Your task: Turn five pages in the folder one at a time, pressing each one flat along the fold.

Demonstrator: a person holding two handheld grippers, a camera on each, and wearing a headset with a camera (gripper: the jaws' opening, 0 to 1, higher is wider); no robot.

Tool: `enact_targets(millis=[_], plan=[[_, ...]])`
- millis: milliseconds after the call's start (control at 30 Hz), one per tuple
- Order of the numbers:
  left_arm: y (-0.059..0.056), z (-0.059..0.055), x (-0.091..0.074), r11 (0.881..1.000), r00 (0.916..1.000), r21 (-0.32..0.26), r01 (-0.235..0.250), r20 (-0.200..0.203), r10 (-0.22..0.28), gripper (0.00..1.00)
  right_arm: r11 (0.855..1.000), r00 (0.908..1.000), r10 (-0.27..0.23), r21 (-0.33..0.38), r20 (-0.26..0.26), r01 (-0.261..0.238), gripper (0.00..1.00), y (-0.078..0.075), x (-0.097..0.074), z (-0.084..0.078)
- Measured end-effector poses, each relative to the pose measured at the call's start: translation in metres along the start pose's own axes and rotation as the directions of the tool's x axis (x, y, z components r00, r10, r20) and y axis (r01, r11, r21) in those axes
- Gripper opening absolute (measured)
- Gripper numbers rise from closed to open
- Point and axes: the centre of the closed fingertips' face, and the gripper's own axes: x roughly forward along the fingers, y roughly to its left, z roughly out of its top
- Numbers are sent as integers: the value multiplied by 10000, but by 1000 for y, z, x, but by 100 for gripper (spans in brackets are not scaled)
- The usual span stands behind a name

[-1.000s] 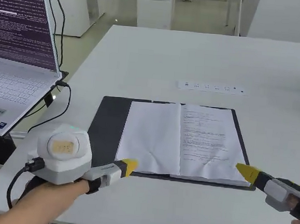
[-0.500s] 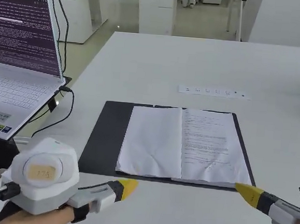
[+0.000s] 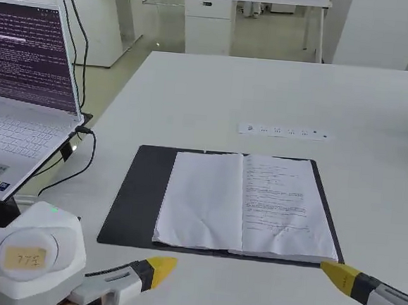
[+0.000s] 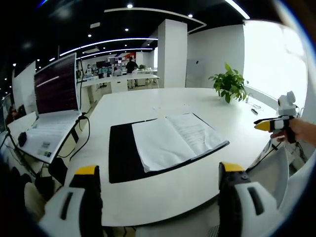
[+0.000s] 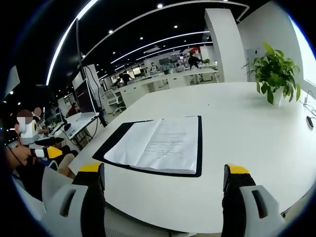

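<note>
Folder (image 3: 138, 197) lay open and flat on the wide white bench (image 3: 266, 80), near the front edge. An open laptop (image 3: 17, 95) with a lit screen of text stood well to its left. The folder's black cover showed as a broad band on the left and a thin border on the other sides. Its left page (image 3: 199, 198) was blank white and faintly creased. Its right page (image 3: 281, 204) carried printed lines, and the two met at a straight fold down the middle.

The left tool (image 3: 158, 265) hung off the front edge, short of the folder's near left corner. In the left gripper view (image 4: 159, 169) its jaws stood wide apart with nothing between them. The right tool (image 3: 337, 272) hung just beside the near right corner without touching it. The right gripper view (image 5: 164, 169) showed its jaws equally wide and empty. A flush socket strip (image 3: 281, 131) sat in the bench beyond the folder.
</note>
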Motion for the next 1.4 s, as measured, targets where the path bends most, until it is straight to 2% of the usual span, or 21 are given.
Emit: enact_targets(millis=[100, 400, 567, 800, 1033, 1133, 1400], plan=[[-1, 1, 8, 9999, 10000, 85, 69, -29, -69, 99, 10000, 10000, -40, -31, -73, 40, 100, 1, 0, -3], [-15, 4, 32, 9978, 9986, 398, 524, -126, -520, 97, 9999, 9999, -138, 71, 46, 138, 100, 0, -2, -4], [-16, 5, 41, 9971, 9982, 469, 597, -131, -592, 96, 9997, 9998, -182, 145, 51, 181, 100, -1, -1, -6], [-20, -1, 57, 9959, 9970, 531, 728, -313, -712, 93, 9998, 9999, -162, 125, -4, 162, 99, 1, 2, -5], [-32, -2, 73, 9907, 9943, 901, 1017, -402, -984, 91, 9998, 9999, -92, 172, 125, 90, 98, 7, 5, -1], [-42, 1, 83, 9871, 9924, 1047, 1211, -341, -1182, 92, 9997, 9998, -72, 215, 178, 68, 98, 9, 5, -1], [-64, 4, 109, 9709, 9846, 1657, 1730, -538, -1663, 87, 9990, 9996, -192, 401, 222, 183, 98, 10, 2, -4]])
